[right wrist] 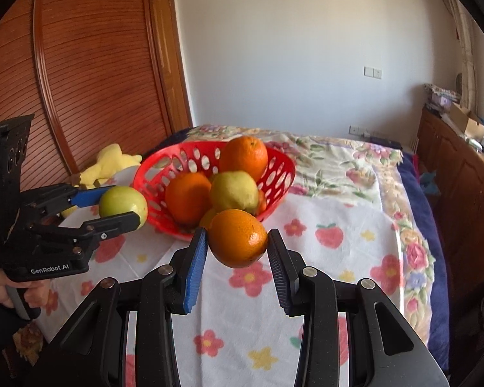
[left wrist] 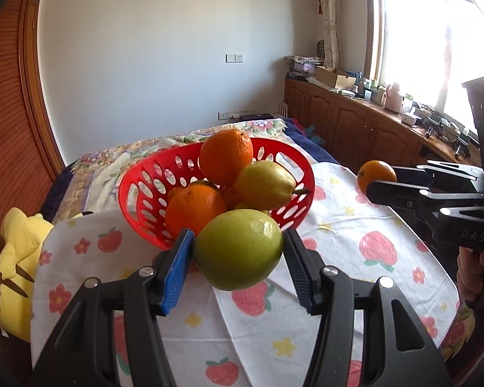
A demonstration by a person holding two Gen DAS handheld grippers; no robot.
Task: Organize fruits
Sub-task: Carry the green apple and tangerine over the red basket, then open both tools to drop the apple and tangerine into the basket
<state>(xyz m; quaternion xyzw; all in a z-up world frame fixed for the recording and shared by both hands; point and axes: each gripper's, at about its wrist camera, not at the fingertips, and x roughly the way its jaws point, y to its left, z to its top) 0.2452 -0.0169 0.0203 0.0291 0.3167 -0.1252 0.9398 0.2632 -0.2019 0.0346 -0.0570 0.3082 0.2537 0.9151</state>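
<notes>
In the left wrist view, a green apple [left wrist: 238,249] is clamped between the two pads of the left tool [left wrist: 238,251], which is held narrow on the fruit and lifted clear of the flowered cloth [left wrist: 355,225] spread on the bed. The red basket [left wrist: 135,193] stands directly ahead of this tool, just beyond the apple, and tips toward the camera. It is already piled with two oranges and a yellow-green pear [left wrist: 265,184], so little free room can be seen. The nearest rim is judged to lie straight along the line the tool points, a short reach forward. At the right edge, the right tool [left wrist: 379,182] is seen from the side, closed on a small orange [left wrist: 377,174], well apart from the basket and to its right.

In the right wrist view, that orange [right wrist: 238,238] is gripped between the pads of the right tool [right wrist: 237,245], at its tightest, above the cloth [right wrist: 338,274]. The basket [right wrist: 280,177] lies ahead and slightly left, its near rim just behind the fruit. The left tool [right wrist: 122,208] with the apple [right wrist: 122,204] is seen at the left, just beside the basket's left wall. Both hands are judged about equally near the basket, one on each side. The heaped fruit inside is likely to roll if anything is dropped onto it.
</notes>
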